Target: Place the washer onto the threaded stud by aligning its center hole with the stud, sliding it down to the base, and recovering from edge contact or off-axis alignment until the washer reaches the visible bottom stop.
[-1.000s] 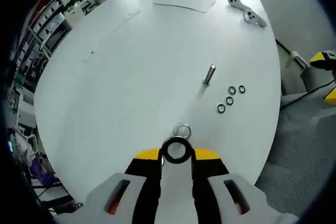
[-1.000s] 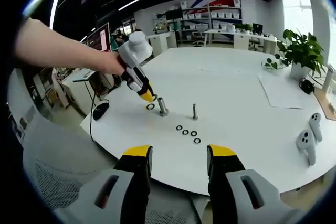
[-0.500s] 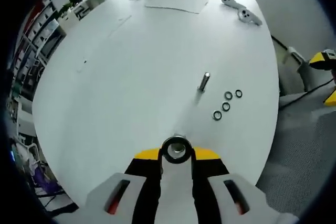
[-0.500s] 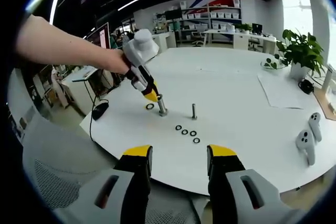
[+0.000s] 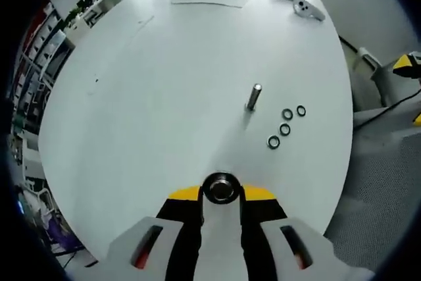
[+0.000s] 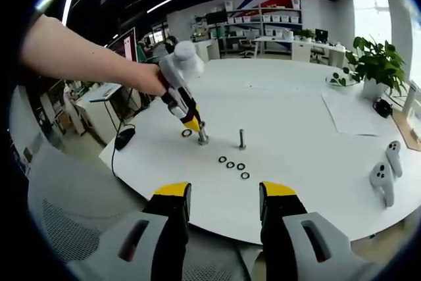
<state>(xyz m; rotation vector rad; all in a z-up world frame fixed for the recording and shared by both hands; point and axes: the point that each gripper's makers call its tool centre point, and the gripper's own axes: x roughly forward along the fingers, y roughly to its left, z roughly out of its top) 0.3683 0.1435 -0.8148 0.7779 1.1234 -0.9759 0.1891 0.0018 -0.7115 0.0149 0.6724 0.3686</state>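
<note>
Our left claw [image 5: 221, 192] is clamped on the washer [image 5: 221, 188], which sits flat between the yellow jaw tips with its hole facing the camera. Over the last second that hole has slid onto the near threaded stud [image 6: 202, 135]: a second ago the loose ring [image 6: 187, 133] lying on the counter [image 5: 164, 77] showed just past the washer, half a second ago only a sliver of it did, and now the washer's centre is filled by a grey metal disc, which we take to be the stud's top seen end-on. In the right gripper view the left claw [image 6: 194, 124] has come down and in from beside the stud to sit right over its tip. We judge that alignment is close to done and the slide down to the base is not yet made; whether the hole has actually caught the stud we cannot tell.

The stud stands upright, long axis vertical to the counter, and the washer's axis runs along it, flat faces level.

Our right claw [image 6: 222, 197] hangs open and empty off the counter's near edge. Further out stand a second stud [image 5: 252, 96] and four spare rings [image 5: 284, 126] beside it, well apart from the work.
</note>
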